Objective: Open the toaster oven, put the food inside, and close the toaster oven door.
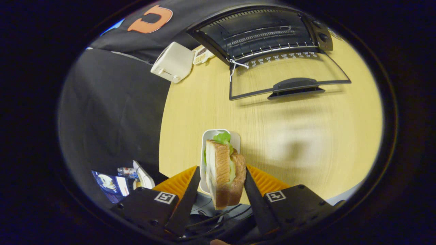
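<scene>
Gripper view: the tongs are gripping a toasted-bread sandwich with green lettuce between both fingers, above a small white rectangular tray on the pale wooden tabletop. Well beyond them, the black toaster oven is standing with its glass door lying open.

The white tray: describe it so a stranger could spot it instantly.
Start at the open toaster oven on the wooden table and come toward the gripper. The white tray lies there behind the sandwich between the fingers. Unlike the boxy white toaster, it is flat and rimmed.
</scene>
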Motion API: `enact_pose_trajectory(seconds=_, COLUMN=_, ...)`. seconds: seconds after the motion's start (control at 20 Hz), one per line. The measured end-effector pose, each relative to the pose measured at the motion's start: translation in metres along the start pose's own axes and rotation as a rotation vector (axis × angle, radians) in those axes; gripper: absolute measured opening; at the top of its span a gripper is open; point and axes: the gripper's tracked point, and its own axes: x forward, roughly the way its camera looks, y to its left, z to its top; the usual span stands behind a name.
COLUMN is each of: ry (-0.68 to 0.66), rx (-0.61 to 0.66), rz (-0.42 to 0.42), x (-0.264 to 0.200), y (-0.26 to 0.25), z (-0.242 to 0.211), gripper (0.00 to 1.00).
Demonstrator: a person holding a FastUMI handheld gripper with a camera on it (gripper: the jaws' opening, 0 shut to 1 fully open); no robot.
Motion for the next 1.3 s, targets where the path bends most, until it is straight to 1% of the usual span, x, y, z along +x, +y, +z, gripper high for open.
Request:
enact_pose_trajectory(seconds=0.05, ry=0.006, rx=0.014, rz=-0.002, x=0.004, y=-0.002, z=0.0, gripper=0.76)
enact_pose_trajectory(seconds=0.1, ry=0.012, rx=0.021, rz=0.003, x=0.006, y=-0.003, z=0.003, gripper=0.6)
enact_pose_trajectory(seconds=0.15, ry=0.023, rx=0.028, rz=0.017, x=0.004, y=0.002, z=0.001, gripper=0.51)
enact_pose_trajectory(seconds=0.2, ry=0.035, rx=0.022, rz=0.018, x=0.0, y=0.003, z=0.0, gripper=0.44)
enact_pose_trajectory(seconds=0.3, ry=0.034, rx=-0.011, rz=0.013, x=-0.006, y=0.004, z=0.006, gripper=0.39)
enact_pose_trajectory(seconds=0.4, ry=0.024, rx=-0.015, rz=0.035, x=-0.018, y=0.015, z=0.013, gripper=0.37)
enact_pose_trajectory(seconds=0.55, ry=0.008, rx=-0.014, rz=0.108, x=-0.044, y=0.036, z=0.023, gripper=0.35)
enact_pose_trajectory(seconds=0.7, ry=-0.047, rx=-0.002, rz=0.176, x=-0.07, y=0.05, z=0.043, gripper=0.35)
enact_pose_trajectory(seconds=0.8, ry=-0.118, rx=0.066, rz=0.247, x=-0.091, y=0.059, z=0.068, gripper=0.35)
enact_pose_trajectory(seconds=0.9, ry=-0.203, rx=0.15, rz=0.316, x=-0.109, y=0.055, z=0.097, gripper=0.35)
enact_pose_trajectory(seconds=1.1, ry=-0.364, rx=0.336, rz=0.35, x=-0.121, y=0.017, z=0.152, gripper=0.34)
enact_pose_trajectory(seconds=1.2, ry=-0.437, rx=0.432, rz=0.357, x=-0.117, y=-0.004, z=0.174, gripper=0.34)
enact_pose_trajectory(seconds=1.3, ry=-0.509, rx=0.508, rz=0.39, x=-0.112, y=-0.018, z=0.198, gripper=0.34)
